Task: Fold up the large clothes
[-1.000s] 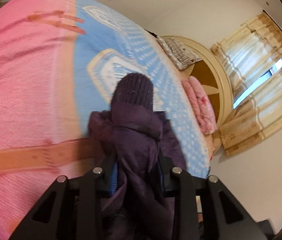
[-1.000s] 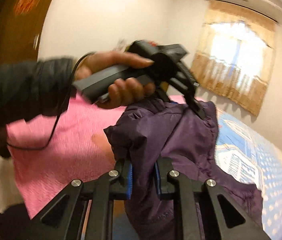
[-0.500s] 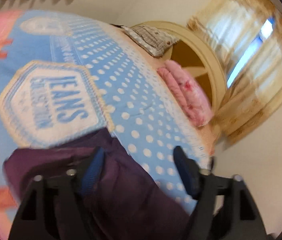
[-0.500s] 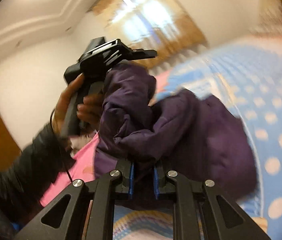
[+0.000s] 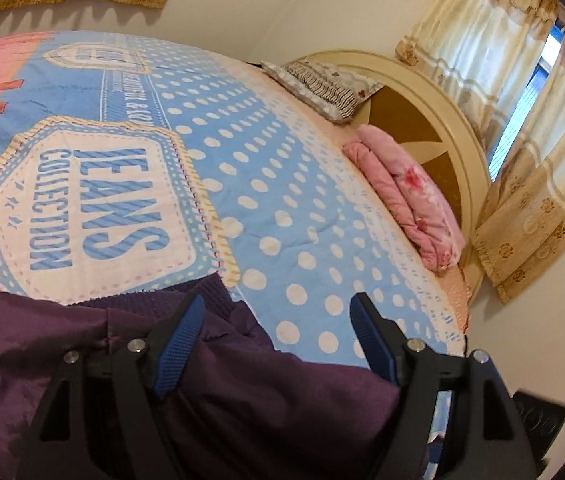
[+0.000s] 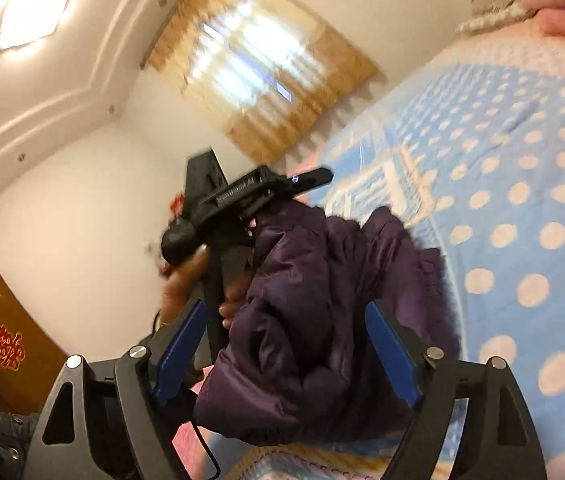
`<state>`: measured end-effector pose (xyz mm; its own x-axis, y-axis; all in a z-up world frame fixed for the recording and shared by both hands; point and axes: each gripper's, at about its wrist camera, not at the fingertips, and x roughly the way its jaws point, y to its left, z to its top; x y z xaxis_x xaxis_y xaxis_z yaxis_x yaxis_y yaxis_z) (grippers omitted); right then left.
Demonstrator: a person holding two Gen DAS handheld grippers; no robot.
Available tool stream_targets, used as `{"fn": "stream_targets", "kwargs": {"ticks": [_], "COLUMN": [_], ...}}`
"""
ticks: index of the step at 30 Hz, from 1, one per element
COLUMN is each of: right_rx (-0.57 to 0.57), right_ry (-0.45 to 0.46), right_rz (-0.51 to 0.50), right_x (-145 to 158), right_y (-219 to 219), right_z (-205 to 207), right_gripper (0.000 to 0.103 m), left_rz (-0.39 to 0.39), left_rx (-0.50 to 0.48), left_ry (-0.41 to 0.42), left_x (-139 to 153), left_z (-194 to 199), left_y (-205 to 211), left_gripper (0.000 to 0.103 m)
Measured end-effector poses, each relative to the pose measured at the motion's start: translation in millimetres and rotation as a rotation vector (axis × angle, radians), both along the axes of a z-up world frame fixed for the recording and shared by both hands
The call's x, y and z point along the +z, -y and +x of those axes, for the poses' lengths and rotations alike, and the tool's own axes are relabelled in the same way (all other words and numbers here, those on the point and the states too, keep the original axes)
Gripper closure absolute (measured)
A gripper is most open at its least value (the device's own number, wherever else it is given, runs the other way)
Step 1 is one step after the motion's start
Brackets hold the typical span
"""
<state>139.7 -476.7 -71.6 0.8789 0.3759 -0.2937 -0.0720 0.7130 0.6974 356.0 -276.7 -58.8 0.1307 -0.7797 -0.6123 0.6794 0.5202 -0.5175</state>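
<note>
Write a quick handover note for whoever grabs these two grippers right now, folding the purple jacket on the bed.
Left gripper: jaws opening, pads off the cloth.
Right gripper: jaws opening, purple jacket bunched between the pads, not pinched.
Jacket lies crumpled near the edge of the blue dotted bedspread.
Done: jacket dropped on the bed, both grips let go.
Left: spread it flat, fold sleeves in, fold the body.
</note>
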Motion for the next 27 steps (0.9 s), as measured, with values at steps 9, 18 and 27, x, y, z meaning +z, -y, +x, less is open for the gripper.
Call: {"fn": "stream_targets", "kwargs": {"ticks": [9, 18, 27], "right_rx": [0.182, 0.103, -0.017], "right_ry": [-0.100, -0.067, -0.234], "right_rz": [0.113, -0.029, 0.063], "right_x": [-24, 15, -40], "right_y": [-9, -4, 34], "right_z": [57, 36, 40], "right_gripper": [0.070, 0.076, 0.071], "left_rz": [0.087, 0.049, 0.226], "left_rx": [0.028, 0.082, 0.231], "left_ry": [0.094, 0.350, 0.426], "left_x": [7, 75, -14], "left_z": [-7, -51, -57], "left_y": [2, -61, -60], "left_gripper": [0.023, 0.000, 0.000]}}
